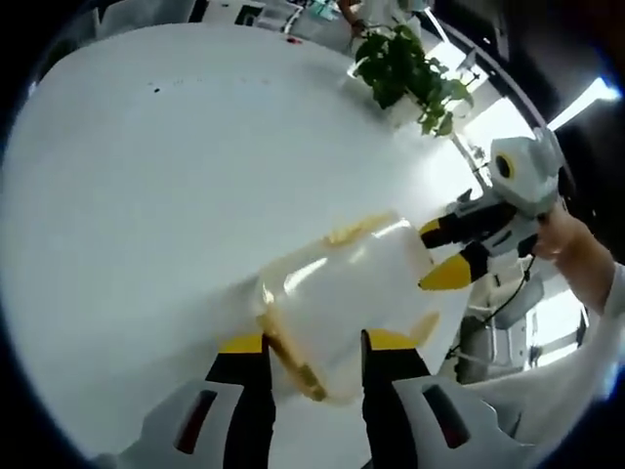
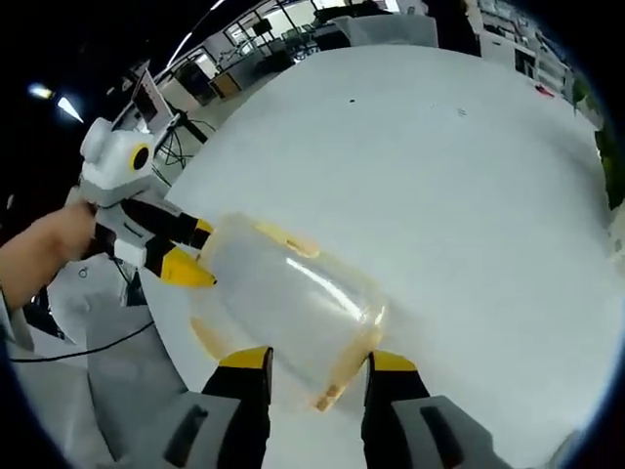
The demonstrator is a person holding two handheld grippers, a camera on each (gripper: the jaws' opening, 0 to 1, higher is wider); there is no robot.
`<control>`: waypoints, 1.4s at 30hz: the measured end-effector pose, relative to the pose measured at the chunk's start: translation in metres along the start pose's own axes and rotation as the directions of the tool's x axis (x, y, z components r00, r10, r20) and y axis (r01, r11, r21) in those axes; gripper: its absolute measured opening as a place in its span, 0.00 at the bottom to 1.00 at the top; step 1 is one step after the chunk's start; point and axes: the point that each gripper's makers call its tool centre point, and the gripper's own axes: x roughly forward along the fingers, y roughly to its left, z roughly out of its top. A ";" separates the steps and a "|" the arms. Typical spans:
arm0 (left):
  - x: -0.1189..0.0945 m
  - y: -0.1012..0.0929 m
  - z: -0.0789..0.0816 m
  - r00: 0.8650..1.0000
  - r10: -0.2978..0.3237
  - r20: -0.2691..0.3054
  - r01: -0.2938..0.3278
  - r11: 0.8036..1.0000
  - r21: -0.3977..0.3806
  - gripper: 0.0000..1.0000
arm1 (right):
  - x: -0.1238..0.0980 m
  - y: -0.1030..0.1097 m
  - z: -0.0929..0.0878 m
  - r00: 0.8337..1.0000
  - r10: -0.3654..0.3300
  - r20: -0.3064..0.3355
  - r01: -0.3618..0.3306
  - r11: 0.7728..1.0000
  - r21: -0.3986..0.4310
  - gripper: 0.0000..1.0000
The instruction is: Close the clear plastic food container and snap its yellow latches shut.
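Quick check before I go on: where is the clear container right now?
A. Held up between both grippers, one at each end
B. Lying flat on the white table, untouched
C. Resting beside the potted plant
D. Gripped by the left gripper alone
A: the clear container sits between the left gripper jaws, while the right gripper meets its far end above the white table.

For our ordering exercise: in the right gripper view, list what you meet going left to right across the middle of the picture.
A person's hand → the left gripper → the clear plastic container → bare white table.
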 end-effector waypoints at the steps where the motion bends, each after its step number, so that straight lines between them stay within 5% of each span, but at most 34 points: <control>1: 0.000 0.000 0.000 1.000 0.000 -0.001 0.000 1.000 0.005 0.31 | 0.002 -0.001 -0.001 1.000 -0.010 -0.009 0.010 1.000 -0.013 0.34; 5: 0.000 0.001 0.000 1.000 0.001 0.006 -0.001 1.000 -0.019 0.29 | 0.009 0.002 -0.006 1.000 -0.012 -0.014 0.012 1.000 -0.006 0.34; 6: 0.002 -0.025 -0.004 0.993 -0.115 -0.012 0.113 0.989 -0.099 0.27 | 0.008 0.002 -0.012 0.998 -0.026 -0.053 0.024 0.998 -0.051 0.34; 7: -0.006 -0.008 -0.001 1.000 -0.026 -0.009 0.026 0.999 -0.027 0.28 | 0.010 0.007 -0.009 0.999 -0.006 -0.032 0.006 1.000 -0.009 0.34; 8: -0.002 -0.006 -0.002 1.000 -0.019 0.000 0.019 0.999 -0.030 0.28 | 0.011 0.006 -0.009 0.999 -0.006 -0.035 0.006 1.000 -0.003 0.35; 25: 0.001 0.001 -0.001 0.999 -0.024 0.031 0.025 0.998 -0.050 0.34 | 0.007 0.003 -0.005 1.000 0.003 0.017 -0.004 1.000 0.022 0.38; 28: 0.001 0.002 0.003 0.999 -0.006 0.047 0.005 0.999 0.034 0.36 | 0.006 0.003 -0.002 1.000 -0.005 0.028 0.006 0.999 -0.037 0.39; 42: -0.003 0.002 -0.002 1.000 0.022 0.022 -0.025 0.991 0.134 0.45 | 0.001 0.000 0.000 0.998 -0.055 0.030 0.060 0.982 -0.178 0.38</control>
